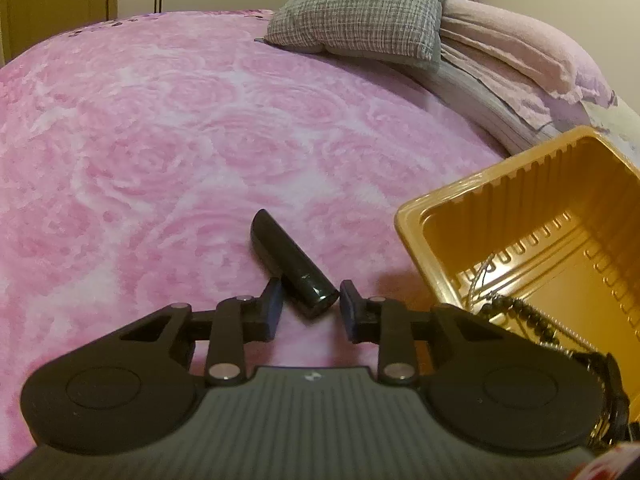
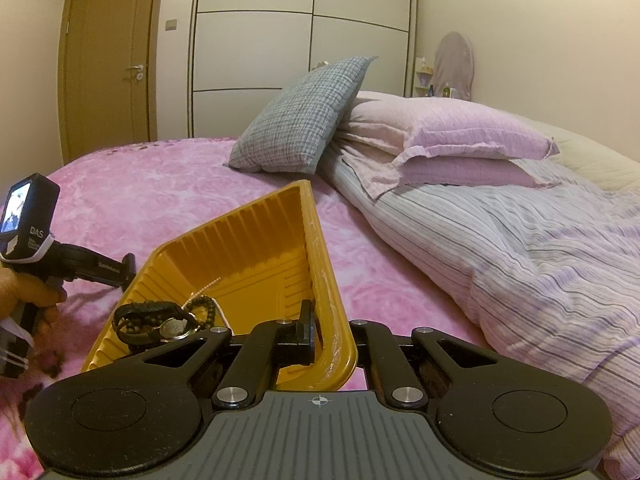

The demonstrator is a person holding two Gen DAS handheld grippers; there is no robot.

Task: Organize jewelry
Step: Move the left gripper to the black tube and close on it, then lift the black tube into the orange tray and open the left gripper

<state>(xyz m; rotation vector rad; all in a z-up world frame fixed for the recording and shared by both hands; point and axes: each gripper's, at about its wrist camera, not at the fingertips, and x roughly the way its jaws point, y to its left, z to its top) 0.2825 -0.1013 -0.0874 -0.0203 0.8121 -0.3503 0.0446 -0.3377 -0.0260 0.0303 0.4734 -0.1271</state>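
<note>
A dark glossy bangle piece lies on the pink bedspread. My left gripper is open, its fingers on either side of the piece's near end. A yellow plastic tray sits to the right and holds a black bead bracelet, a thin chain and a watch. My right gripper is shut on the tray's right rim. The tray shows tilted there, with the watch and beads inside. The left gripper's body shows at the left.
A grey checked cushion and pink pillows lie at the head of the bed. A striped duvet is bunched on the right. A wardrobe and a door stand behind.
</note>
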